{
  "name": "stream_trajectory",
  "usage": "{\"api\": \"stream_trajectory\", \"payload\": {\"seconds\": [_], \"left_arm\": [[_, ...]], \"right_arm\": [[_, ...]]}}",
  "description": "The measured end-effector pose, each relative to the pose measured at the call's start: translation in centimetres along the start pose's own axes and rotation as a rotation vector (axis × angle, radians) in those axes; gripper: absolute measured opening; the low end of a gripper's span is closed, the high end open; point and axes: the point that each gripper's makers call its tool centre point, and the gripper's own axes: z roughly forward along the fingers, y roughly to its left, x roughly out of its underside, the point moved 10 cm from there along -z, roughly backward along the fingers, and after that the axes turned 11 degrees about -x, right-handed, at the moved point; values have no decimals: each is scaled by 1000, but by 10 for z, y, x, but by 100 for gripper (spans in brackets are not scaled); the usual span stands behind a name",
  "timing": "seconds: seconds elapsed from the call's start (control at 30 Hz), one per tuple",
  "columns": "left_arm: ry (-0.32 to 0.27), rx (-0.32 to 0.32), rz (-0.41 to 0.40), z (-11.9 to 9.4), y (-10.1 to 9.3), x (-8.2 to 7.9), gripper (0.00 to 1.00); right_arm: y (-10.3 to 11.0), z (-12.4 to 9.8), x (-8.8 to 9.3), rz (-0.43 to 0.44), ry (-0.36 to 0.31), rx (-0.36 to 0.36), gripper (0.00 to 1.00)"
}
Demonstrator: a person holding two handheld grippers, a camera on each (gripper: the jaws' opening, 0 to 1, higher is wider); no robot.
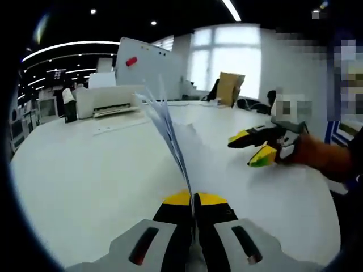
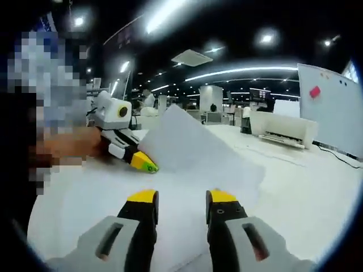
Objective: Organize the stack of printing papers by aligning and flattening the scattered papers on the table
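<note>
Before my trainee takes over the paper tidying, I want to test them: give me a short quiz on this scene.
1. True or false: the left tongs are shut on the paper stack.
2. The right tongs are: A open, B shut on paper, C shut on nothing.
3. Which white machine sits on the table near the whiteboard?

Key: 1 true. 2 A. 3 the printer.
</note>
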Motion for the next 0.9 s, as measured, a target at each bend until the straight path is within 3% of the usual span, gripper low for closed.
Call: {"api": "stream_trajectory", "payload": {"seconds": [0.1,0.23,0.27,0.3,0.33,0.47,0.67,0.83,0.9], "left_arm": [[-3,-3,7,0,0,0,6],[-7,-7,16,0,-1,1,6],[-7,-8,18,0,-1,1,6],[-7,-8,18,0,-1,1,6],[-8,-7,16,0,-1,1,6],[-14,-13,18,0,-2,2,7],[-52,-57,81,-2,-4,4,13],[-94,-144,134,-9,0,6,29],[-124,-187,118,-17,4,4,34]], "right_arm": [[4,1,0,4,1,-24,29],[10,2,11,46,106,-62,28],[12,2,16,55,172,-58,28],[9,4,13,7,135,-54,28],[8,9,16,54,123,-45,28],[14,3,16,47,120,-45,28],[18,4,14,38,117,-48,27],[17,3,15,46,112,-55,27],[16,4,15,44,112,-51,27]]}}
